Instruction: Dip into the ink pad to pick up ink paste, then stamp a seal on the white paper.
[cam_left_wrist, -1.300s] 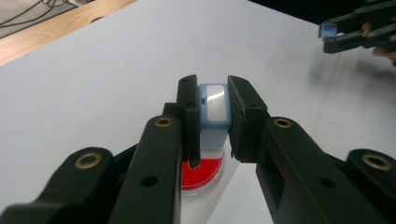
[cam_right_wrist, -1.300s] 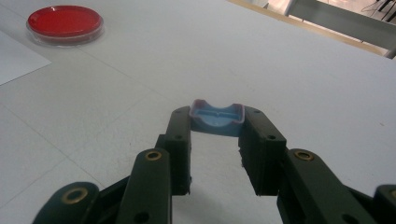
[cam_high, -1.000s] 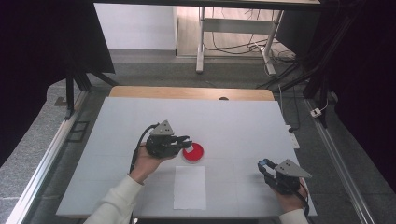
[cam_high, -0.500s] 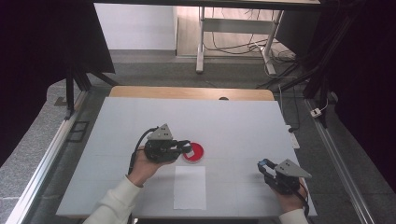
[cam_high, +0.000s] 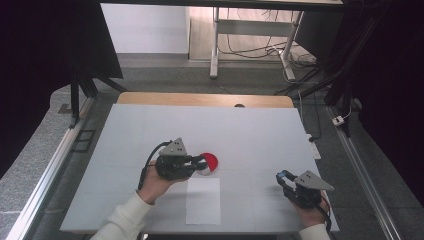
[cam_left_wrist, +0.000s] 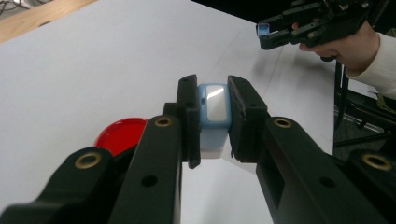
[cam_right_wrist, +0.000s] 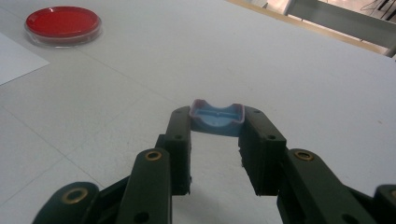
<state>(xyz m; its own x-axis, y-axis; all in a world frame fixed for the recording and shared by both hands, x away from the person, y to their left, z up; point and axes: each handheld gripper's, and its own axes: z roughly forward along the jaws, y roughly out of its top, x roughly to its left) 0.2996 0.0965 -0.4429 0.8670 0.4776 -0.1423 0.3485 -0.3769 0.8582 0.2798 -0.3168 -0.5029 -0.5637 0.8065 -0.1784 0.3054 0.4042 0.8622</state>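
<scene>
- Left gripper (cam_left_wrist: 212, 119) pinches a blue-rimmed stamp-like block (cam_left_wrist: 213, 105) with a pale face; white base below.
- It sits just beside the red petri dish (cam_high: 208, 162), at the dish's 9 o'clock in the high view.
- Right gripper (cam_right_wrist: 215, 122) clamps a small blue cap (cam_right_wrist: 216, 116), at 4 o'clock on the table (cam_high: 250, 130).
- White paper sheet (cam_high: 203, 201) lies at the dish's 6 o'clock.
- Likely a stamping step: hold the block level and lower it straight.
</scene>
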